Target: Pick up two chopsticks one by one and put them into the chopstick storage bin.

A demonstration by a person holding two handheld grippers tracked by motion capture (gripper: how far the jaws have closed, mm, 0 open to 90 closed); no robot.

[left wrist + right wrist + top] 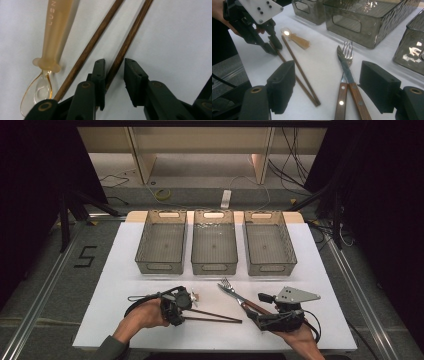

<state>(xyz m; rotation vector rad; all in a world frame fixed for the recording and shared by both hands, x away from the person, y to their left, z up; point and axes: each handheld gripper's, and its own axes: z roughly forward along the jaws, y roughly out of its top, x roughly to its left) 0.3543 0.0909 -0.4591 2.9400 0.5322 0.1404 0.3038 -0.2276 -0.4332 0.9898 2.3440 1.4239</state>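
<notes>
- Chopsticks [212, 315], two in number, are being seen lying on the white table [120, 270], joined at their right-hand tips and spread apart toward the left gripper [186, 299].
- One spoon [47, 62] with a clear bowl and an amber handle is being shown just beside the chopsticks, apart from them, in the left gripper view.
- One fork [345, 62] and one knife [349, 77], both wooden-handled, are being shown lying together, handles touching, between the open jaws of the right gripper [334, 87]; nothing is being pressed by its pads.
- Three clear bins [214, 247] are being seen side by side along the far half of the table, with narrow gaps between them.
- Open table is being left between the bins and the cutlery, and along the left and right edges.
- One chopstick is being straddled by the left gripper's jaws: its inner pad is lying against the stick, the other pad is standing just clear, so no full grip is being shown. The second chopstick is lying outside the jaws.
</notes>
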